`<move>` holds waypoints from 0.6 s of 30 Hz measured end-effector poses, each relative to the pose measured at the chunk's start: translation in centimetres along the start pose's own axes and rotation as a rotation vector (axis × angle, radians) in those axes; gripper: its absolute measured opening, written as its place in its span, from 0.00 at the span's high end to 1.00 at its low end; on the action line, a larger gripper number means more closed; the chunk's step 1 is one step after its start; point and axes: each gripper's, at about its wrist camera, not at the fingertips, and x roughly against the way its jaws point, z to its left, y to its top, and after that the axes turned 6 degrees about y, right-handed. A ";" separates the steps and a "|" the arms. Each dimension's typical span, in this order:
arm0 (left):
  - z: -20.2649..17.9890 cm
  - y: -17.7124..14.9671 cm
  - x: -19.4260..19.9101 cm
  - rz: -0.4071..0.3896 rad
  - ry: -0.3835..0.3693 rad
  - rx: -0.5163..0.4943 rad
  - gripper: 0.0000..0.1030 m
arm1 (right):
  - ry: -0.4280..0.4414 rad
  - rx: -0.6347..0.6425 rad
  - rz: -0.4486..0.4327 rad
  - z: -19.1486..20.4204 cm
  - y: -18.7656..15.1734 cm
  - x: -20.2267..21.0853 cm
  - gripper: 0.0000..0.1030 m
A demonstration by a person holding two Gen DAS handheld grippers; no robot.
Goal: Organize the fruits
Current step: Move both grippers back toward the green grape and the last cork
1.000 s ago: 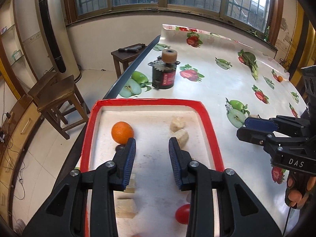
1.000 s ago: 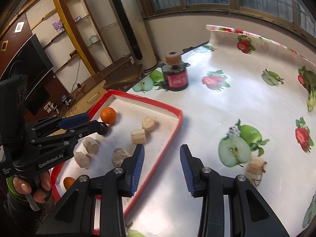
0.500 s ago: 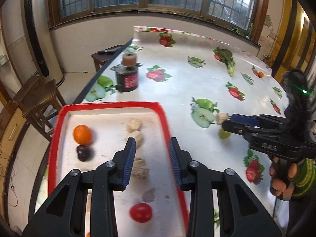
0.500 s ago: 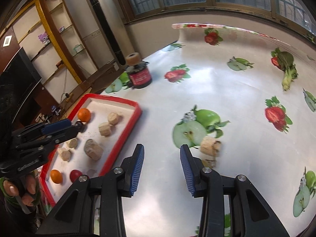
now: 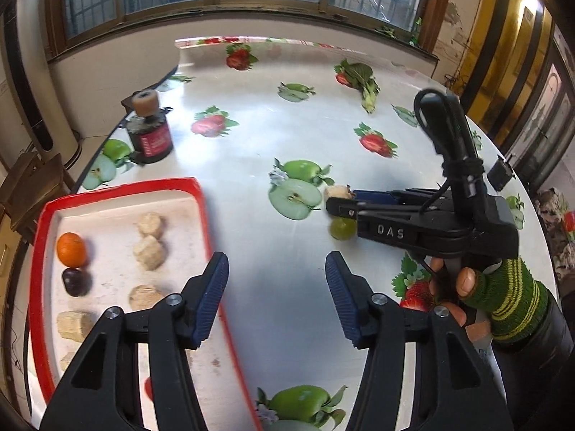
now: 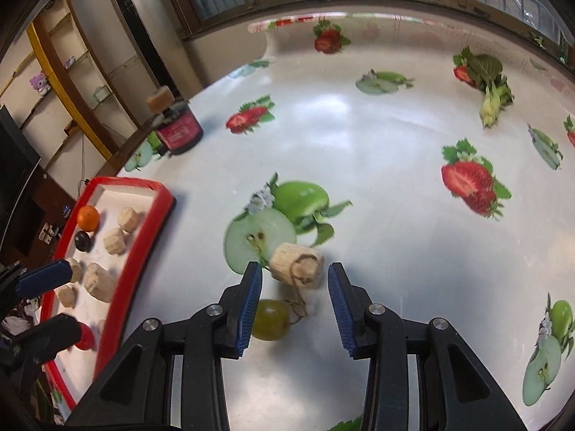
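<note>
A red-rimmed tray [image 5: 201, 215] [image 6: 143, 251] at the left holds an orange [image 5: 72, 249] [image 6: 88, 217], a dark plum [image 5: 75, 282] [image 6: 83, 240], a red fruit [image 6: 84, 337] and several beige chunks [image 5: 149, 251]. My left gripper [image 5: 276, 298] [image 6: 54, 301] hangs over the tray's right rim; its jaws are opening with nothing between them. On the table lie a beige chunk [image 6: 296, 271] [image 5: 336, 192] and a green grape [image 6: 271, 319] [image 5: 341, 228]. My right gripper [image 6: 293, 301] [image 5: 337, 208] stands open around them, the chunk at its tips, the grape against the left finger.
A dark jar with a red label [image 5: 149, 140] [image 6: 178, 129] stands at the table's left edge behind the tray. A leafy green vegetable [image 5: 364, 86] [image 6: 490, 86] lies far back. The tablecloth carries printed apples and strawberries. A gloved hand [image 5: 503, 305] holds the right gripper.
Both grippers moved right, away from the tray's middle. The left jaws spread much wider. The right gripper came down over the beige chunk and the grape.
</note>
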 end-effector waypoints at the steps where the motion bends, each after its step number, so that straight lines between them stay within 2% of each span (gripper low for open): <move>1: -0.5 0.0 -0.3 0.007 -0.004 -0.007 0.47 | 0.022 -0.012 -0.007 -0.4 -0.1 0.3 0.70; 2: -1.0 0.1 -0.6 0.014 -0.009 -0.015 0.47 | 0.034 -0.023 -0.015 -0.7 -0.2 0.6 0.80; 3: -1.6 0.2 -1.1 0.023 -0.014 -0.025 0.47 | 0.033 -0.028 -0.023 -1.0 -0.2 1.1 0.83; 7: -4.4 0.8 -3.4 0.068 -0.036 -0.060 0.47 | 0.053 -0.045 -0.060 -2.2 -0.6 3.4 0.85; 10: -6.0 1.2 -5.2 0.087 -0.031 -0.069 0.47 | 0.043 -0.049 -0.077 -3.1 -0.7 4.7 0.83; 13: -6.9 1.6 -6.9 0.116 -0.035 -0.050 0.47 | 0.045 -0.084 -0.091 -4.4 -0.8 5.6 0.74; 18: -7.5 2.7 -9.1 0.131 -0.029 -0.010 0.48 | 0.060 -0.139 -0.103 -6.4 -1.2 6.5 0.71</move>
